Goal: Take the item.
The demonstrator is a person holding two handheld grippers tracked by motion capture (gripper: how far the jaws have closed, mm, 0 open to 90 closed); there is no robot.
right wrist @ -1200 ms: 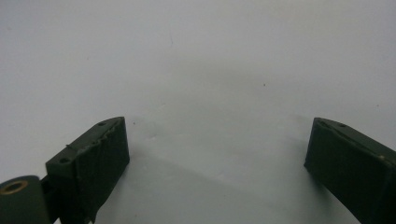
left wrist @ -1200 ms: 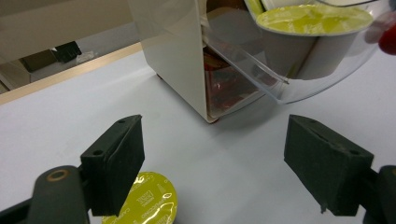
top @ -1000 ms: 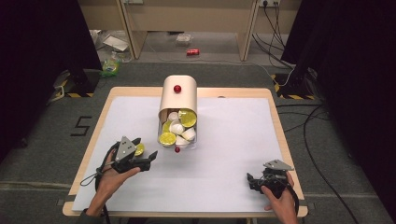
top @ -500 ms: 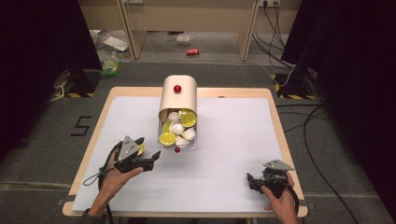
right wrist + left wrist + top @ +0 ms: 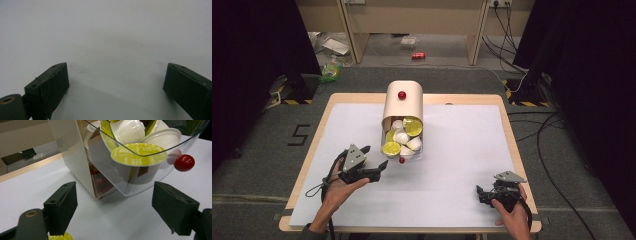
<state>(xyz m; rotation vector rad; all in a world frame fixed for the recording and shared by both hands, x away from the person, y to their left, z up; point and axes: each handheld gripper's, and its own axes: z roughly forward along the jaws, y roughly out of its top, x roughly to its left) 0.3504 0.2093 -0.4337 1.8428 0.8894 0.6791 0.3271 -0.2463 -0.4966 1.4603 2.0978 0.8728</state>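
Just beside capsule drawer (image 5: pixel 140 182), open left claw (image 5: pixel 113 207)

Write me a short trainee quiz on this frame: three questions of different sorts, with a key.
1. True or false: the left gripper holds a capsule.
2. What colour is the knob on the clear drawer? A blue, B red, C black.
3. Fill in: the right gripper faces bare ____ table surface.

Key: 1 false, its jaws stand open and empty before the drawer of capsules. 2 B. 3 white.
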